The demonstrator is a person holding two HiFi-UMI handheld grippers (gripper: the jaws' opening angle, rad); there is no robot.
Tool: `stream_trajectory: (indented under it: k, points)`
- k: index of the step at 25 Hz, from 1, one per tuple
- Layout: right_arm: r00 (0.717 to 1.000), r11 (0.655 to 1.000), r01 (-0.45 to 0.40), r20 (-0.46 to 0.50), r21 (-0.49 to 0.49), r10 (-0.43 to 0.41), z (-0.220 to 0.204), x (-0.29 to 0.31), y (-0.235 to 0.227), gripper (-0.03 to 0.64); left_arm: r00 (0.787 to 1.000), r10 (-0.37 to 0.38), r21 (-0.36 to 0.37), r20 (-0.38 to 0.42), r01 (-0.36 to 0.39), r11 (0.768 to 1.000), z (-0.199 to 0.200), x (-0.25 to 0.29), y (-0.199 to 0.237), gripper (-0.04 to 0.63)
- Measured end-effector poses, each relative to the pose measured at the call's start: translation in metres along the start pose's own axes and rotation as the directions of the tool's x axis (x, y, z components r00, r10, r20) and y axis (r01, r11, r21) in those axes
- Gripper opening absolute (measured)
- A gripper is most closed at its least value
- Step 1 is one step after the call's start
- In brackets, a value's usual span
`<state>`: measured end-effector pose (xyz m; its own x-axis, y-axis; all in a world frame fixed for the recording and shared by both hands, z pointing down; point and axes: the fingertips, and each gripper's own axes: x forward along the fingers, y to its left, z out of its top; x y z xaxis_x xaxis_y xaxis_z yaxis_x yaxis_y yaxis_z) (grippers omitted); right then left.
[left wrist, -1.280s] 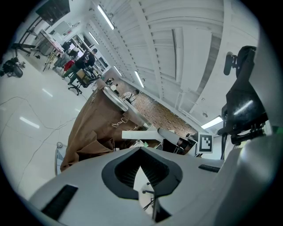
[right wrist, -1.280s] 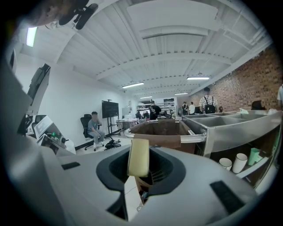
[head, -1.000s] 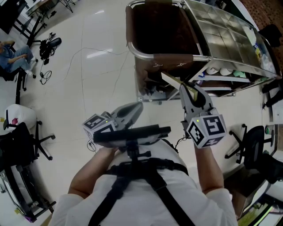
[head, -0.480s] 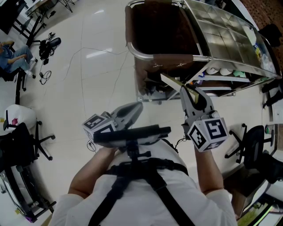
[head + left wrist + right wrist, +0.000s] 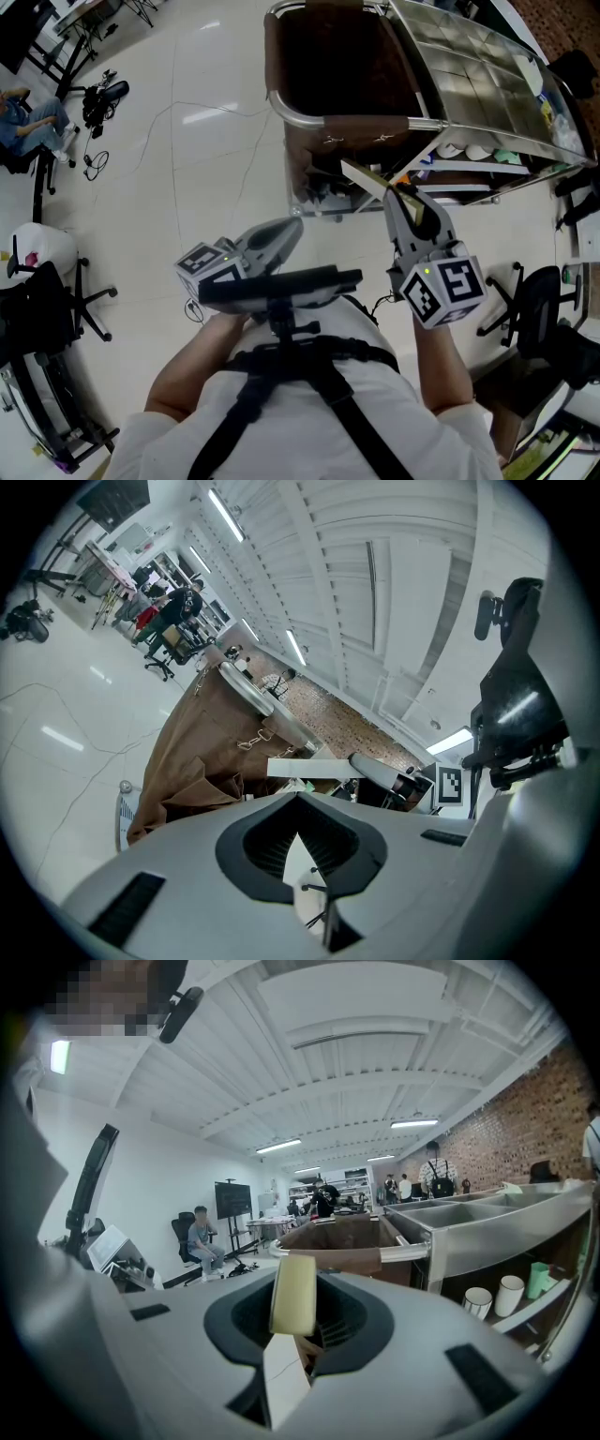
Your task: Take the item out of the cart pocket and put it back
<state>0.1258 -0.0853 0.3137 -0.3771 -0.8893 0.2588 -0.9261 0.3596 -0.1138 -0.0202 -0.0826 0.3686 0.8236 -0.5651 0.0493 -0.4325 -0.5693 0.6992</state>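
**Item in the right gripper, outside the cart pocket**

The left gripper [image 5: 292, 227] is close to the person's body, with its jaws together and nothing in them. The right gripper [image 5: 396, 192] is clamped on one end of the flat pale item [image 5: 361, 175]. The item points toward the cart [image 5: 469, 66] and is outside the brown pocket [image 5: 337, 56]. The risk is probably this: the long free end may hit the metal rail [image 5: 347, 120], so the item turns or slips from the pads. Below is a shiny white floor [image 5: 187, 206] with a thin cable [image 5: 173, 141]. Farther away are office chairs [image 5: 66, 300] and a seated person [image 5: 200, 1234].
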Motion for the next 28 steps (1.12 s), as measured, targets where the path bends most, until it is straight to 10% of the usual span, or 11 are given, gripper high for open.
stream_trajectory:
  k: [28]
  points:
    - [1.0, 1.0, -0.005, -0.007, -0.003, 0.005, 0.0003, -0.0099, 0.0051, 0.074, 1.0, -0.004, 0.004, 0.001, 0.004, 1.0, 0.0013, 0.0003, -0.0031, -0.006]
